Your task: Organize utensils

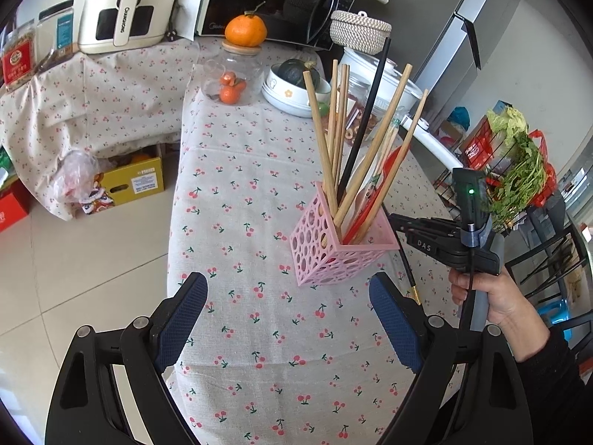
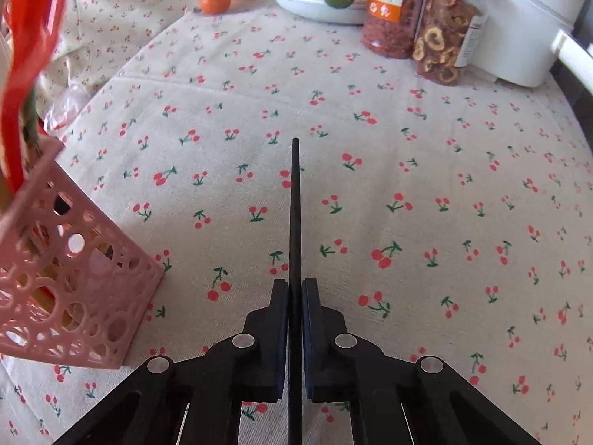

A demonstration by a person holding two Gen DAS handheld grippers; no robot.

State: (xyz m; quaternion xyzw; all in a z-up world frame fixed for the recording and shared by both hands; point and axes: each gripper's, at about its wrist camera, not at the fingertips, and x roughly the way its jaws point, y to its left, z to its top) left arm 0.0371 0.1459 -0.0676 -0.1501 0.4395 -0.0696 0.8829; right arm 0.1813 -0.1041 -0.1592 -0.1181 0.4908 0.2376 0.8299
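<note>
A pink perforated holder [image 1: 343, 250] stands on the cherry-print tablecloth [image 1: 259, 222], holding several wooden chopsticks [image 1: 335, 141], one black chopstick [image 1: 365, 122] and a red utensil [image 1: 374, 200]. My left gripper [image 1: 287, 319] is open and empty, just in front of the holder. My right gripper [image 2: 295, 285] is shut on a black chopstick [image 2: 295, 204], which points forward above the cloth. The holder [image 2: 63, 282] sits at the left in the right wrist view. The right gripper [image 1: 393, 218] shows to the right of the holder in the left wrist view, the chopstick's gold-tipped end [image 1: 415, 291] hanging below it.
At the far end of the table are a glass jar with oranges [image 1: 231, 74], stacked bowls [image 1: 292, 92], jars of dried fruit [image 2: 441, 37], a white pot [image 2: 519, 22] and a microwave [image 1: 274, 0]. The table edge drops to the tiled floor [image 1: 92, 259] on the left.
</note>
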